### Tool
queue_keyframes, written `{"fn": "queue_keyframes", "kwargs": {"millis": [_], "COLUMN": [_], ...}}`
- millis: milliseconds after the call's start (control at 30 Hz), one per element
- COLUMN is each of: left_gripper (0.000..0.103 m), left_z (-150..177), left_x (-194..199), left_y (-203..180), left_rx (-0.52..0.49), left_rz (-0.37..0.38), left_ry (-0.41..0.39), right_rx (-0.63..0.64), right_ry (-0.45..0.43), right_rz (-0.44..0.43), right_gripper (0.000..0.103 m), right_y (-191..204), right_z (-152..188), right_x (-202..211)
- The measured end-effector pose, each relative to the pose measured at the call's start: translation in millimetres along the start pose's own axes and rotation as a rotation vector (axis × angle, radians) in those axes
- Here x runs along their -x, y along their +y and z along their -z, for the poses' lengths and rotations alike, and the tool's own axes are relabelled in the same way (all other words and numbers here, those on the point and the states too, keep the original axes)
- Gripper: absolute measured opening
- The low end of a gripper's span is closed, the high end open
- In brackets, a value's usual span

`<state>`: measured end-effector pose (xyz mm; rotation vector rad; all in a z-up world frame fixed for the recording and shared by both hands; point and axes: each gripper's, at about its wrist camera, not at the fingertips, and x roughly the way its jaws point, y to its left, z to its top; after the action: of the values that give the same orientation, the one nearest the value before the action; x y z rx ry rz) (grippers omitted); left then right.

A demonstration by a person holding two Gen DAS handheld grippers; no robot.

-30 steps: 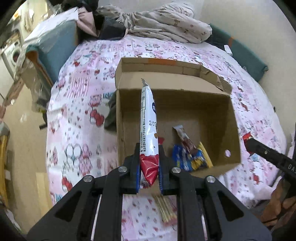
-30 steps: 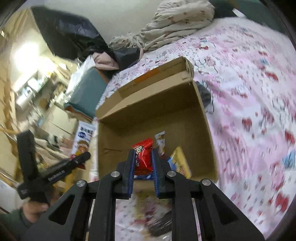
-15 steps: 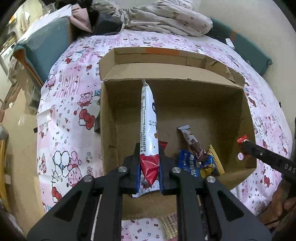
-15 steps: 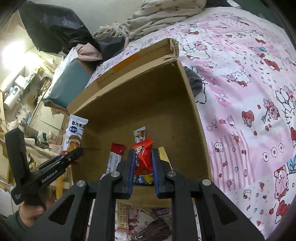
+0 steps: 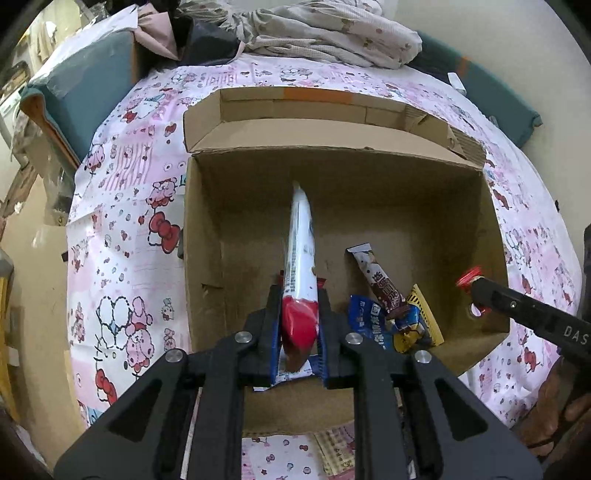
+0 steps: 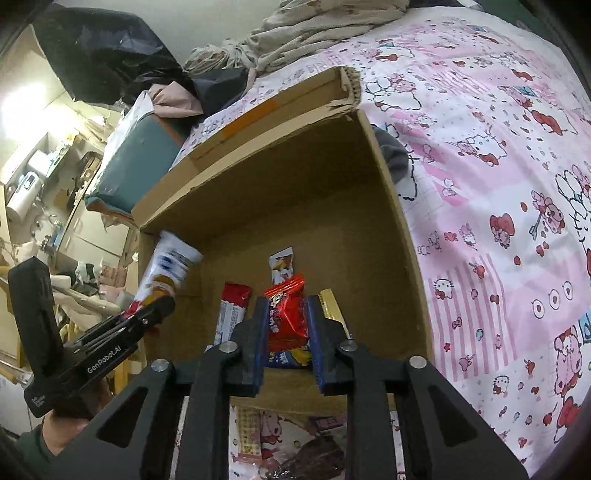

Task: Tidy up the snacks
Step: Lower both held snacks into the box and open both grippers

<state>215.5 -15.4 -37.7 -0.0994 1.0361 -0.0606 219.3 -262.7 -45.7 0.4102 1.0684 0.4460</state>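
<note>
Nearest the left wrist camera, the left hand-held gripper (image 5: 298, 332) is clenched on the red end of a long white snack packet (image 5: 301, 258), which rises from between its fingers and leans over the open cardboard box (image 5: 207, 236). The right hand-held gripper (image 6: 287, 332) grips a small red snack pouch (image 6: 286, 314), holding it above the near edge of the same box.

On the box floor, just past the grippers, lies a red-and-white bar (image 6: 232, 310) beside a small pile: a blue packet (image 5: 369, 317), a brown chocolate bar (image 5: 384, 288) resting across it, and a yellow packet (image 5: 424, 314) touching both.

The box sits on a bed covered by a pink cartoon-print sheet (image 5: 122, 221), its back flap folded outward. Beyond it, at the far end of the bed, is a crumpled beige blanket (image 5: 332, 33), with dark clothing (image 5: 207, 40) heaped beside it.
</note>
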Motion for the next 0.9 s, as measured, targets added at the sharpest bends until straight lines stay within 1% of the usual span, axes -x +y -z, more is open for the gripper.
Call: {"fn": "queue_keyframes", "kwargs": {"millis": [33, 67, 100, 133, 167, 200, 267, 300, 433, 600, 900], "left_gripper": [0.028, 0.045, 0.054, 0.068, 0.073, 0.074, 0.074, 0.074, 0.074, 0.074, 0.074], "left_z": [0, 1, 1, 1, 1, 1, 0, -1, 0, 2, 12], "left_x": [1, 3, 5, 8, 11, 13, 15, 15, 16, 19, 41], "left_y": [-1, -1, -2, -2, -2, -3, -5, -6, -8, -10, 4], "left_rx": [-0.002, -0.002, 0.001, 0.005, 0.009, 0.008, -0.007, -0.012, -0.014, -0.016, 0.035], "left_rz": [-0.003, 0.001, 0.005, 0.008, 0.009, 0.002, -0.025, -0.026, -0.025, -0.022, -0.012], "left_ry": [-0.006, -0.013, -0.02, -0.032, -0.05, -0.062, -0.075, -0.077, -0.077, -0.082, -0.1], "right_rx": [0.003, 0.006, 0.011, 0.013, 0.016, 0.021, 0.023, 0.018, 0.015, 0.025, 0.03], "right_ry": [-0.002, -0.008, -0.02, -0.035, -0.054, -0.072, -0.081, -0.081, -0.066, -0.076, -0.091], "right_rz": [-0.003, -0.006, -0.006, -0.002, 0.0, -0.002, -0.007, -0.008, -0.006, -0.012, 0.003], "right_gripper": [0.032, 0.046, 0.07, 0.079, 0.086, 0.086, 0.087, 0.087, 0.087, 0.087, 0.087], "right_y": [2, 3, 4, 5, 5, 6, 7, 6, 3, 9, 14], "right_z": [0, 0, 0, -1, -1, -2, -4, -4, -4, -4, 11], "right_x": [0, 1, 3, 5, 6, 9, 11, 11, 9, 13, 29]}}
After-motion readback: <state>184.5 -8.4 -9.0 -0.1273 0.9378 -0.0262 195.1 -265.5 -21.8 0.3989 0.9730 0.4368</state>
